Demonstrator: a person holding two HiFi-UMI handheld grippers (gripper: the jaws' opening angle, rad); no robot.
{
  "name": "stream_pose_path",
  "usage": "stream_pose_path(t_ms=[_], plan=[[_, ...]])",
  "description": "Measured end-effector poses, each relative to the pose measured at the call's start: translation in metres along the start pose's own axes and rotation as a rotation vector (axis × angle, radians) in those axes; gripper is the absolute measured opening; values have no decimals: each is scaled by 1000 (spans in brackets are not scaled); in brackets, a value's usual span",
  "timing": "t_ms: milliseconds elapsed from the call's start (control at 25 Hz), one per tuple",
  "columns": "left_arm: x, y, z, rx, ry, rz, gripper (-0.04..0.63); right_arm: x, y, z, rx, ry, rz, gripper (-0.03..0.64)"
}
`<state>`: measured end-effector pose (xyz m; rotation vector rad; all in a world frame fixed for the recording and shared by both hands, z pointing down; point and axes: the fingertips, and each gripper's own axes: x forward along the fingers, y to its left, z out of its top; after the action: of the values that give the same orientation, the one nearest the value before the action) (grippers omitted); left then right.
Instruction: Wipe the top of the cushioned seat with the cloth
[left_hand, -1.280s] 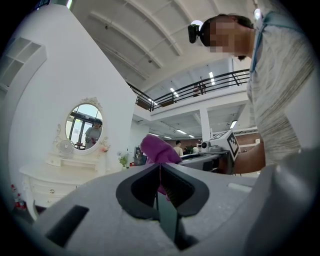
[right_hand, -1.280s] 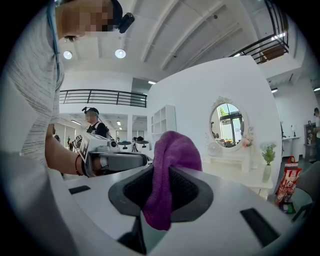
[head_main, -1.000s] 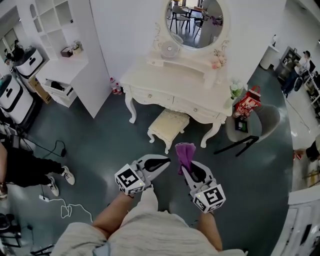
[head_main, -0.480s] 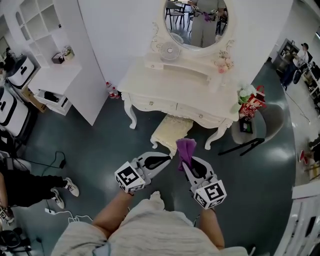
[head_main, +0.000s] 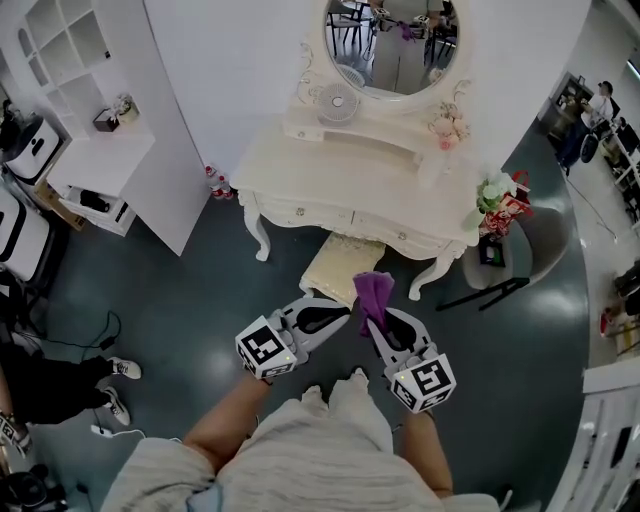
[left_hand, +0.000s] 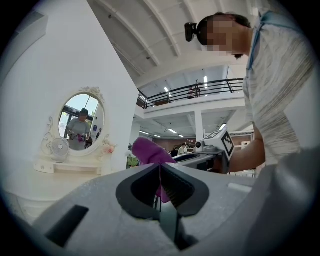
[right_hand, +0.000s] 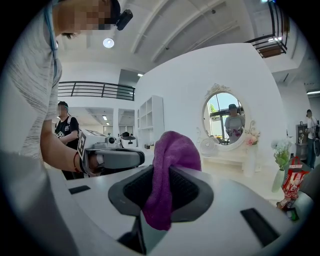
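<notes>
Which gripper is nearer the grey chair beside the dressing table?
Right. The right gripper, clamping the purple cloth, is left of the grey chair; the left gripper is further left.

The cloth (head_main: 373, 298), near the middle of the frame, is purple. The cushioned seat (head_main: 343, 262) just above it is cream-yellow with a faint pattern. The counter (head_main: 350, 170) behind it is ivory white and carries pink flowers (head_main: 447, 135). The floor (head_main: 200, 290) is dark blue-grey. The left gripper (head_main: 345, 312) and the right gripper (head_main: 374, 322) are light grey, black on the inside of the jaws, and each has a white cube with black square markers. The shelf unit (head_main: 60, 60) at upper left is white. The shirt (head_main: 290, 450) at the bottom is light grey with fine stripes. The packet (head_main: 500, 210) at right is red and white.
</notes>
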<state>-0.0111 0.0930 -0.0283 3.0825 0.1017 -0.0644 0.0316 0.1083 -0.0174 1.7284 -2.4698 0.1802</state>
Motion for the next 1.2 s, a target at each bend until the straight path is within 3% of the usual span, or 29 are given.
stream_pose_path(t_ms=[480,880,1200], plan=[[46,36,-6,-24,14,44,15,16,-64,-1,8,5,29,91],[106,79,1,-12,-9,93,18,34,-139,-4,-41,30,136,91],[125,113,-14,-15,4,141,75,60,-171,-19,-65,74,214,91]])
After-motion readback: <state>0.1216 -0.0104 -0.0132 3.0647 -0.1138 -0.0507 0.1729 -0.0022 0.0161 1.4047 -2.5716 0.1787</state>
